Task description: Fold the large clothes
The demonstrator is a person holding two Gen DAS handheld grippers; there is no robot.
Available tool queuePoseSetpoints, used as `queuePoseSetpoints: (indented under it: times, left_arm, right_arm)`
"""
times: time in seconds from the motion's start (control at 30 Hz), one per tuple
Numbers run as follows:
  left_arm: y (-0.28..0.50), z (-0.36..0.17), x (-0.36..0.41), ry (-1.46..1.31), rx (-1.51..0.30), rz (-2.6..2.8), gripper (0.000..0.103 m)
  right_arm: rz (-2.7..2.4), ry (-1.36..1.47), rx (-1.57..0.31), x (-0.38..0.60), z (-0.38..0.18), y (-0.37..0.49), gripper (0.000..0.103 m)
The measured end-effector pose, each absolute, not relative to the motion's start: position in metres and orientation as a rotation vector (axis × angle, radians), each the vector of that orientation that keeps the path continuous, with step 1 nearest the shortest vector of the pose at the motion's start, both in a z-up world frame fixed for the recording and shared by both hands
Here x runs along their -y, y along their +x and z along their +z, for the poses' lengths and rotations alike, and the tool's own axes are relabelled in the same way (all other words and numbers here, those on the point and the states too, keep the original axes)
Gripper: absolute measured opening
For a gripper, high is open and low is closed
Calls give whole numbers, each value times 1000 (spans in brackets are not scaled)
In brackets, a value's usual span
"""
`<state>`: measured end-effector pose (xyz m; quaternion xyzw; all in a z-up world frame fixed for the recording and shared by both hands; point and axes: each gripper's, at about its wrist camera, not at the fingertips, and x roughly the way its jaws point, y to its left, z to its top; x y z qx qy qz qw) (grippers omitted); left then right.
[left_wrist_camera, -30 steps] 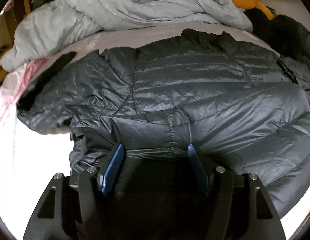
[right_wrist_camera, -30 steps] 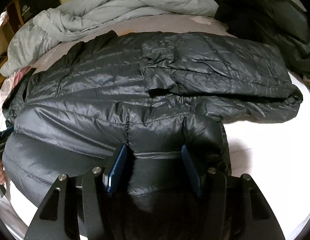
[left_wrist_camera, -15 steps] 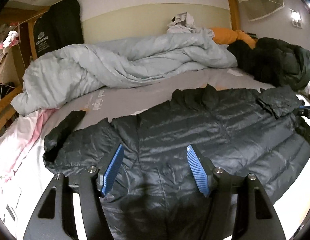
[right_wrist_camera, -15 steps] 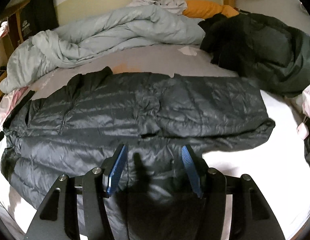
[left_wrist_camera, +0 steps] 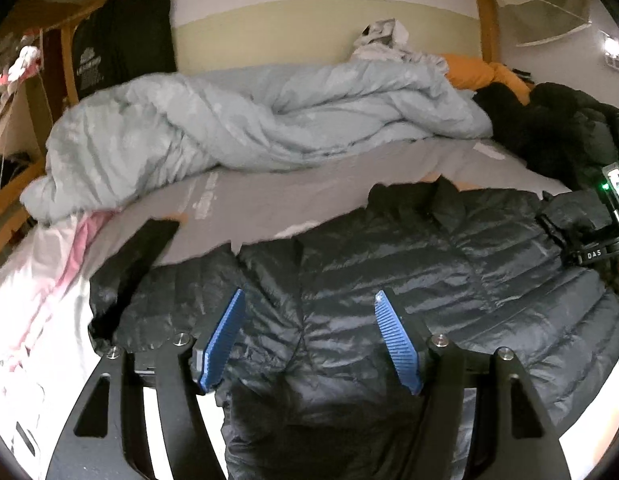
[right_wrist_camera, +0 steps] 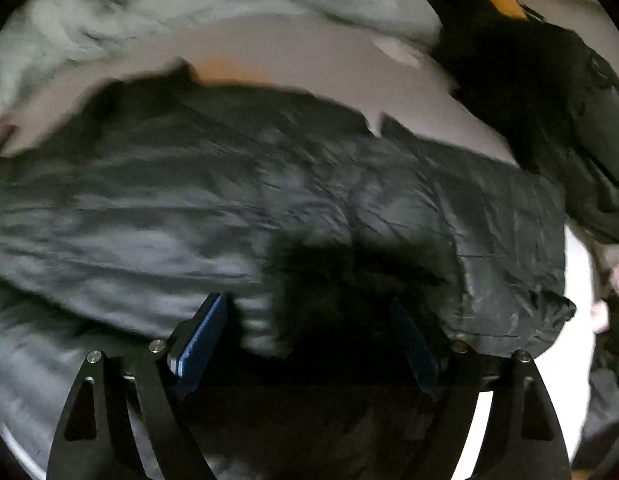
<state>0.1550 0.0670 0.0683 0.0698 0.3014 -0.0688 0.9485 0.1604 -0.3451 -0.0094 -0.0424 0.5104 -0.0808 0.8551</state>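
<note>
Your right gripper (right_wrist_camera: 309, 344) dropped closer over the dark puffer jacket (left_wrist_camera: 389, 280) since half a second ago, its view blurred, fingers spread, your left gripper (left_wrist_camera: 309, 336) spread, holding nothing, jacket flat on the bed (left_wrist_camera: 269, 200), grey duvet (left_wrist_camera: 229, 120) bunched behind.

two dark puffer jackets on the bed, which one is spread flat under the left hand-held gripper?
The quilted grey-black jacket lying flat under the open left hand-held gripper. The other black jacket is bunched in a heap at the far right.

Dark quilted puffer jacket (left_wrist_camera: 409, 280) lies spread, seemingly flat.
</note>
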Motion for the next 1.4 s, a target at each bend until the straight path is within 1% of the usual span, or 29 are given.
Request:
queuePoseSetpoints:
  times: [0.03, 0.07, 0.1, 0.17, 0.27, 0.43, 0.63, 0.73, 0.8, 0.87, 0.93, 0.97, 1.0, 1.03, 1.07, 1.13, 1.27, 1.4]
  left_arm:
    - [156, 64, -69, 127, -631, -141, 66]
    - [156, 60, -69, 123, -646, -143, 66]
    - [157, 56, -69, 126, -658, -139, 66]
    - [157, 53, -67, 126, -664, -133, 65]
    - [154, 56, -60, 96, -658, -173, 62]
    - [142, 64, -39, 51, -643, -271, 62]
    - [134, 61, -17, 66, -651, -326, 62]
    - [137, 59, -12, 67, -655, -340, 62]
    - [142, 56, -12, 31, -686, -366, 62]
    - [146, 54, -16, -13, -717, -381, 62]
    - [147, 53, -19, -49, -731, -415, 63]
    - [147, 54, -18, -63, -732, -439, 64]
    - [147, 54, -17, -72, -731, -461, 66]
    - [147, 55, -13, -77, -736, -485, 69]
    - [148, 55, -8, -81, -747, -508, 73]
    - [153, 53, 2, -87, -786, -520, 78]
    - [189, 43, 22, -295, -972, -601, 78]
    - [221, 22, 45, -420, -1112, -613, 78]
  right_arm:
    - [-174, -92, -1067, 345, -9, 162, 83]
    - [-183, -99, -1050, 344, -7, 163, 65]
    - [-185, -104, -1035, 344, -4, 162, 37]
    - [-157, -71, -1016, 344, 2, 159, 15]
    - [-26, 14, -935, 333, 26, 145, 12]
    - [256, 97, -827, 284, 55, 115, 12]
    - [454, 173, -869, 220, 40, 108, 12]
    - [480, 158, -864, 197, 34, 107, 12]
    - [450, 114, -848, 191, 34, 103, 16]
    - [417, 69, -814, 195, 42, 96, 16]
    - [378, 69, -766, 208, 55, 89, 24]
    - [367, 82, -749, 214, 62, 93, 37]
    - [362, 107, -725, 228, 70, 91, 57]
    - [356, 137, -697, 240, 78, 89, 65]
    - [341, 167, -660, 251, 87, 86, 71]
    - [280, 181, -622, 272, 101, 83, 71]
    - [99, 131, -570, 308, 117, 80, 71]
    - [47, 231, -572, 346, 119, 79, 71]
